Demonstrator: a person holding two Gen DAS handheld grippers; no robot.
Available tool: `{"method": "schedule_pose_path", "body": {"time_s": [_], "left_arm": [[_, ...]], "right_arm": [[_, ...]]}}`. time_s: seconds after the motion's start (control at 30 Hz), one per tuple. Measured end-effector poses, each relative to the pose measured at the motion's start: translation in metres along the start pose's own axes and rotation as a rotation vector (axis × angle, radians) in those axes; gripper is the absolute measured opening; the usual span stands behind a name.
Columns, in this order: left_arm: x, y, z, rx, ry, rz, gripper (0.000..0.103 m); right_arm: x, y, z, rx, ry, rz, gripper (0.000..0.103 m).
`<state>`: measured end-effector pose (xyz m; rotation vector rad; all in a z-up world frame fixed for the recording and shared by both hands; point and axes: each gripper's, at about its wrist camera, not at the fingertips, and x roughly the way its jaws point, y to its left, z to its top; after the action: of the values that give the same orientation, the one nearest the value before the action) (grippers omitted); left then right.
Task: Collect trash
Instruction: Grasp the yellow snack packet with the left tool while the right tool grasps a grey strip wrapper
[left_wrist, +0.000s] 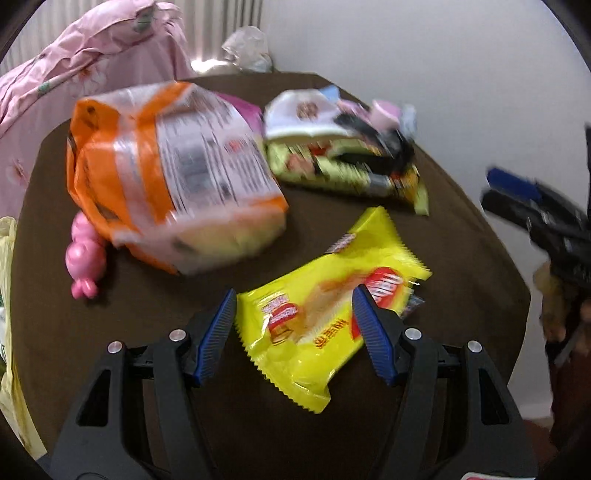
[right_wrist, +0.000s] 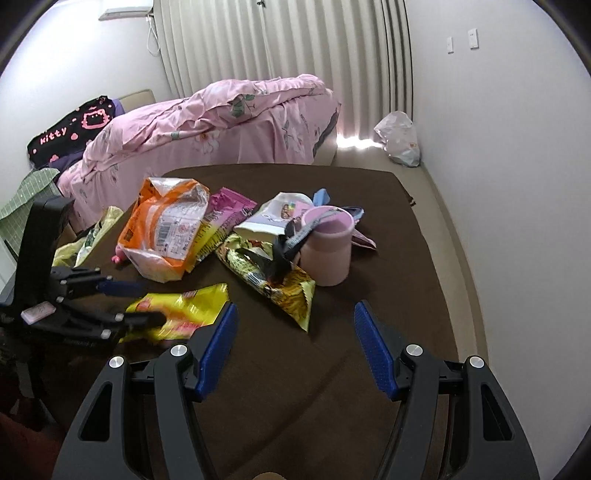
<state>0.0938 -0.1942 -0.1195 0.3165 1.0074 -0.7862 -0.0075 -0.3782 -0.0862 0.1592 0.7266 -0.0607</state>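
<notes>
A yellow snack wrapper (left_wrist: 325, 314) lies on the brown table (left_wrist: 147, 325). My left gripper (left_wrist: 294, 295) is open with its blue pads on either side of the wrapper's near end. The wrapper also shows in the right wrist view (right_wrist: 184, 314), with the left gripper (right_wrist: 140, 301) around it. An orange bag (left_wrist: 166, 173) and a green-yellow wrapper (left_wrist: 347, 170) lie farther back. My right gripper (right_wrist: 293, 312) is open and empty above bare table, near the patterned wrapper (right_wrist: 273, 277).
A pink toy (left_wrist: 86, 258) lies by the orange bag. A pink cup (right_wrist: 327, 245), a white pouch (right_wrist: 273, 218) and a magenta wrapper (right_wrist: 229, 206) sit mid-table. A pink-covered bed (right_wrist: 221, 122) stands behind. A white plastic bag (right_wrist: 400, 138) is on the floor by the wall.
</notes>
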Motion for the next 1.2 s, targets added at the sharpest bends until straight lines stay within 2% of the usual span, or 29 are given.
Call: {"method": "schedule_pose_path", "body": {"time_s": [0.07, 0.13, 0.2, 0.27, 0.33, 0.4, 0.47, 0.6, 0.7, 0.83, 0.93, 1.03, 1.2], "left_arm": [[-0.004, -0.005, -0.009, 0.017, -0.005, 0.017, 0.061], [-0.01, -0.005, -0.015, -0.009, -0.01, 0.033, 0.045], [-0.015, 0.0, -0.018, -0.053, -0.013, 0.034, 0.035], [-0.019, 0.004, -0.023, -0.089, -0.017, 0.028, 0.03], [-0.024, 0.009, -0.025, -0.115, -0.024, 0.036, 0.029], [-0.027, 0.01, -0.024, -0.122, -0.03, 0.042, 0.029], [-0.033, 0.013, -0.024, -0.129, -0.041, 0.043, 0.029], [-0.042, 0.014, -0.026, -0.128, -0.066, 0.038, 0.029], [-0.049, 0.017, -0.029, -0.126, -0.083, 0.003, 0.03], [-0.063, 0.021, -0.023, -0.102, -0.146, -0.075, 0.044], [-0.065, 0.023, -0.013, -0.076, -0.17, -0.069, 0.045], [-0.051, 0.019, -0.003, -0.028, -0.142, -0.044, 0.045], [-0.012, 0.002, -0.003, 0.095, -0.04, 0.022, 0.045]], "right_arm": [[0.003, 0.004, 0.003, -0.017, -0.001, 0.003, 0.062], [0.008, 0.01, 0.009, -0.044, -0.022, 0.0, 0.062], [0.017, 0.014, 0.017, -0.057, -0.04, -0.015, 0.062], [0.031, 0.019, 0.027, -0.073, -0.05, -0.028, 0.061], [0.048, 0.024, 0.034, -0.078, -0.039, -0.05, 0.056], [0.066, 0.025, 0.038, -0.072, 0.002, -0.065, 0.043], [0.077, 0.024, 0.038, -0.046, 0.034, -0.034, 0.02], [0.067, 0.026, 0.032, -0.028, 0.016, 0.023, 0.017], [0.05, 0.025, 0.025, -0.02, -0.006, 0.044, 0.016], [0.022, 0.017, 0.014, 0.014, -0.038, 0.064, 0.016], [0.008, 0.011, 0.006, 0.042, -0.045, 0.071, 0.016], [0.003, 0.006, 0.001, 0.067, -0.044, 0.083, 0.016], [-0.007, 0.007, -0.003, 0.061, -0.052, 0.086, 0.016]]}}
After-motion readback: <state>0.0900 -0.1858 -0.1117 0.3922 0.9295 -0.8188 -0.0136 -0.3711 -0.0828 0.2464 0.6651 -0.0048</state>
